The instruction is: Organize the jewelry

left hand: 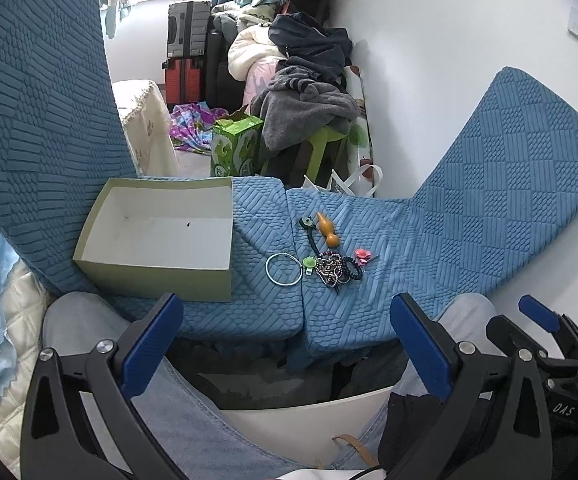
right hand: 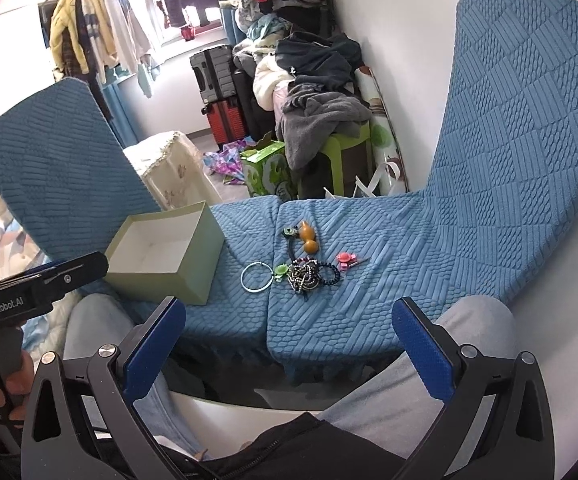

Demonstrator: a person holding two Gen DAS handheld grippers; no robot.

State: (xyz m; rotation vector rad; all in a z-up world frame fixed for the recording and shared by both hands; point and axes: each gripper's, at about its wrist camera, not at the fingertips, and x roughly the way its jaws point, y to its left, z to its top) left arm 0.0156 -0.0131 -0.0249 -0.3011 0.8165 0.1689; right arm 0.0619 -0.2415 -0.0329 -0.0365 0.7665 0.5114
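A small pile of jewelry lies on two blue-covered seats: a pale blue bangle [left hand: 283, 269] [right hand: 255, 277], a tangle of dark beaded bracelets [left hand: 333, 267] [right hand: 309, 273], an orange gourd charm [left hand: 328, 230] [right hand: 308, 237], a green clip [left hand: 309, 263] and a pink clip [left hand: 362, 256] [right hand: 346, 259]. An empty pale green box [left hand: 161, 236] [right hand: 165, 256] stands open to their left. My left gripper [left hand: 285, 340] is open and empty, held back over the person's knees. My right gripper [right hand: 289, 344] is open and empty, also short of the seats.
Blue chair backs rise at the left [left hand: 37, 120] and right [left hand: 509, 184]. The person's knees [right hand: 469, 332] are between the grippers and the seats. Behind stand a green carton [left hand: 235, 146], piled clothes [left hand: 309, 80], suitcases [left hand: 187, 60] and a white wall.
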